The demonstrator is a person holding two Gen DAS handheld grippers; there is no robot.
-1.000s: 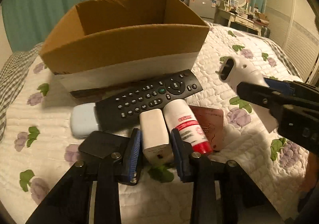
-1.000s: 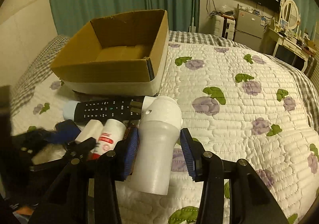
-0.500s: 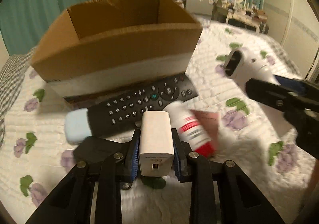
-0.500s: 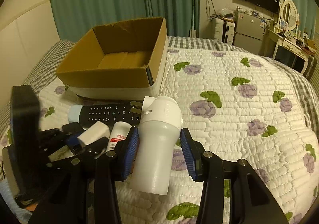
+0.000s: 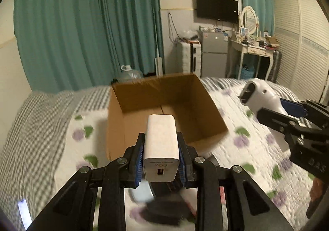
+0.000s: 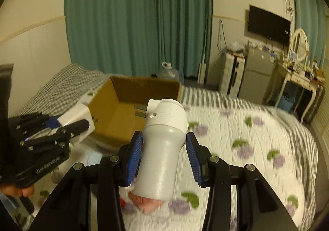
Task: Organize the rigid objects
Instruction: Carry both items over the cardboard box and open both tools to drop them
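My left gripper (image 5: 161,160) is shut on a white charger block (image 5: 161,148) and holds it in the air in front of the open cardboard box (image 5: 164,95). My right gripper (image 6: 163,160) is shut on a white plastic device (image 6: 162,148) with a rounded head, raised above the quilt. In the left wrist view the device (image 5: 260,95) and right gripper show at the right. In the right wrist view the charger (image 6: 77,116) shows at the left, near the box (image 6: 144,85). The box looks empty inside.
The bed has a white quilt (image 6: 257,134) with purple flowers and a grey checked cover (image 5: 35,128). A blurred black remote (image 5: 164,208), a pale blue item (image 5: 141,192) and a reddish card (image 6: 146,203) lie below the grippers. Teal curtains (image 5: 92,25) hang behind the box.
My left gripper closed on the charger and lifted it off the quilt toward the box. My right gripper rose too, still holding the white device. The remote and tube stayed below.
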